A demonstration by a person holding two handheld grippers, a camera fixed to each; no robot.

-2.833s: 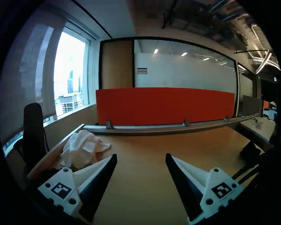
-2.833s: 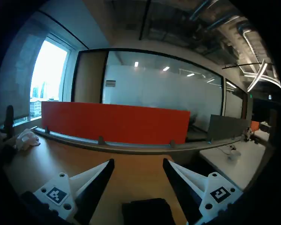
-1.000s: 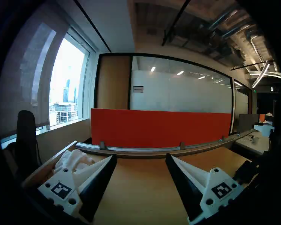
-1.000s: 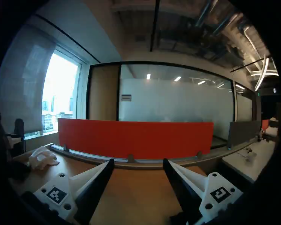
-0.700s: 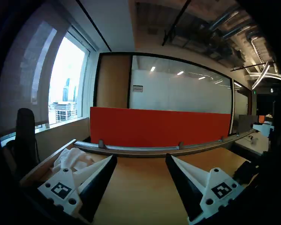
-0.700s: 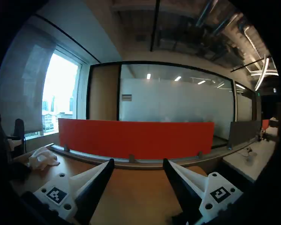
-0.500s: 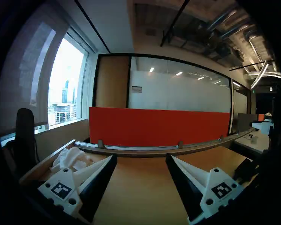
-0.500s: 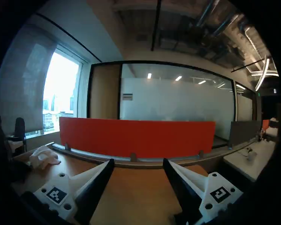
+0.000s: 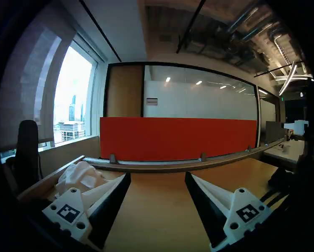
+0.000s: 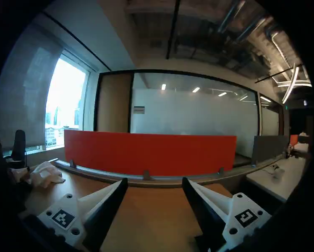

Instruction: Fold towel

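A crumpled white towel [image 9: 79, 178] lies on the wooden desk [image 9: 157, 210] at its left side, just beyond my left gripper's left finger. My left gripper [image 9: 157, 185] hangs open above the desk with nothing between its fingers. In the right gripper view the same towel [image 10: 43, 174] sits far off to the left on the desk [image 10: 153, 214]. My right gripper [image 10: 154, 189] is open too and holds nothing. Both grippers point level toward the far side of the desk.
A red divider panel [image 9: 178, 138] runs along the back edge of the desk. A dark office chair [image 9: 27, 155] stands at the left by the window. Another desk [image 10: 278, 180] with small items stands at the right. A dark object [image 9: 281, 178] sits at the right desk edge.
Both views have tipped up and swung slightly since 2.8 s ago, so less desk shows. The towel has not moved. Both grippers stayed open.
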